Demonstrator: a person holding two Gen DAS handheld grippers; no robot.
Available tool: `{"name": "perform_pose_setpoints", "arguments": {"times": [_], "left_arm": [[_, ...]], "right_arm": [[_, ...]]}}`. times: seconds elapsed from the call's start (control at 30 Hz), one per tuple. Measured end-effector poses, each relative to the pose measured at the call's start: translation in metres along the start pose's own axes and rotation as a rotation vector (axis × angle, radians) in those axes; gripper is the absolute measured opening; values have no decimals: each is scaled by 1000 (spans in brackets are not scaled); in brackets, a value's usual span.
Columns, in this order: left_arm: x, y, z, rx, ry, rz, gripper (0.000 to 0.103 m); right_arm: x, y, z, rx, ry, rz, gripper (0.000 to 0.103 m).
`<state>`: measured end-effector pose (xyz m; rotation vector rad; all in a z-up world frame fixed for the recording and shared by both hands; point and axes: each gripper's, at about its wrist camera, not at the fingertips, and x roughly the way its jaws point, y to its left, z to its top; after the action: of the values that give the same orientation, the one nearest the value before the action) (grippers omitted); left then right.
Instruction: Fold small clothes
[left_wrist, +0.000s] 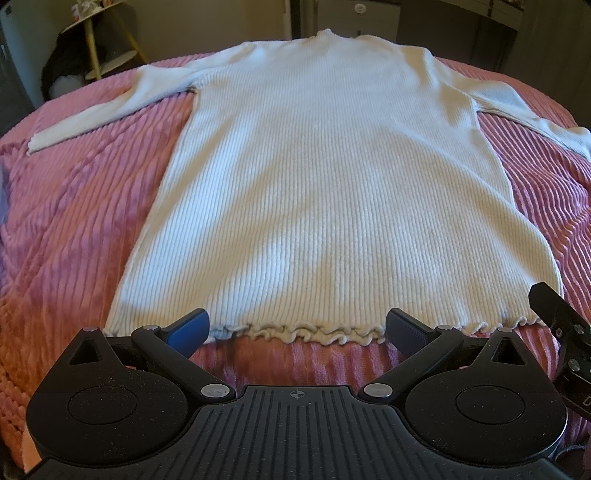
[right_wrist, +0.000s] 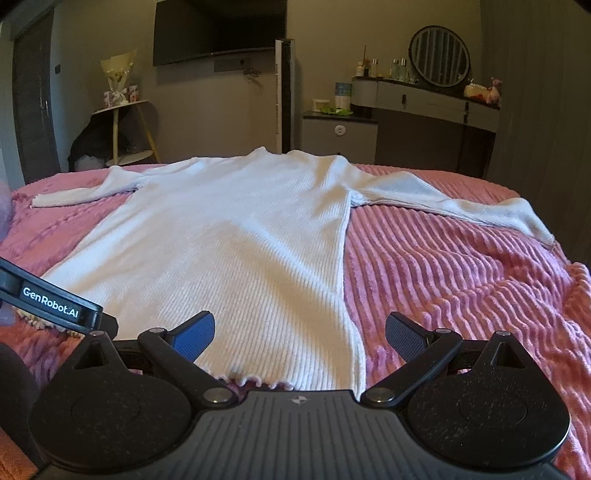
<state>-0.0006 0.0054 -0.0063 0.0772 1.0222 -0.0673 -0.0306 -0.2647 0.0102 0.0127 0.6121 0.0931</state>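
A white ribbed sweater (left_wrist: 332, 177) lies flat and face-up on a pink ribbed blanket (left_wrist: 74, 229) that covers the bed, its frilled hem (left_wrist: 303, 334) nearest the person and its high collar at the far end. Both sleeves are spread out from the sweater's shoulders, the left sleeve (left_wrist: 88, 114) and the right sleeve (right_wrist: 461, 206) each resting on the blanket clear of the body, so the garment looks laid out ready for folding, with no fold made yet. Just short of the hem, the left gripper (left_wrist: 297, 326) hovers with its blue-padded jaws spread wide and nothing between them, lined up with the middle of the hem. The right gripper (right_wrist: 299, 332) is also spread wide and empty, placed over the sweater's lower right corner, where the side seam meets the hem. The two tools sit close beside each other at the hem end, most likely so each can pinch a part of the bottom edge for the first fold. Beyond the sweater's collar, past the foot of the bed, stand a dresser with a round mirror (right_wrist: 439, 55), a wall-mounted television (right_wrist: 219, 31) and a small side table (right_wrist: 125, 122).
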Motion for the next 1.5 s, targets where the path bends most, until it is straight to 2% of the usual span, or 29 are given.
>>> {"name": "perform_pose_setpoints", "arguments": {"times": [0.23,0.5,0.63,0.7,0.8,0.9,0.93,1.03,1.17,1.33,1.4,1.5], "left_arm": [[1,1,0,-5,6,-2,103],[1,2,3,-12,14,-6,103],[-5,8,7,-54,-2,-22,103],[-8,12,13,-83,-7,-22,103],[-13,17,29,-156,-30,-38,103],[-15,16,49,-214,-77,-62,103],[-14,13,56,-211,-93,-51,103],[-8,3,78,-188,-134,8,103],[25,1,90,-218,-148,-4,103],[68,11,69,-346,-140,64,103],[77,12,73,-332,-120,77,103],[75,12,77,-313,-177,104,103]], "right_arm": [[3,-5,-1,25,33,7,99],[5,-10,0,59,60,71,99],[3,-26,9,132,56,90,99],[5,-48,21,234,47,99,97],[13,-95,42,429,6,64,90],[29,-154,57,638,-26,17,70],[36,-173,59,698,-30,-2,59],[56,-230,57,869,-41,-45,43],[86,-290,54,1022,-58,-96,37],[121,-343,62,1117,-113,-140,38],[141,-360,64,1154,-104,-152,38],[168,-373,59,1214,-78,-170,38]]}}
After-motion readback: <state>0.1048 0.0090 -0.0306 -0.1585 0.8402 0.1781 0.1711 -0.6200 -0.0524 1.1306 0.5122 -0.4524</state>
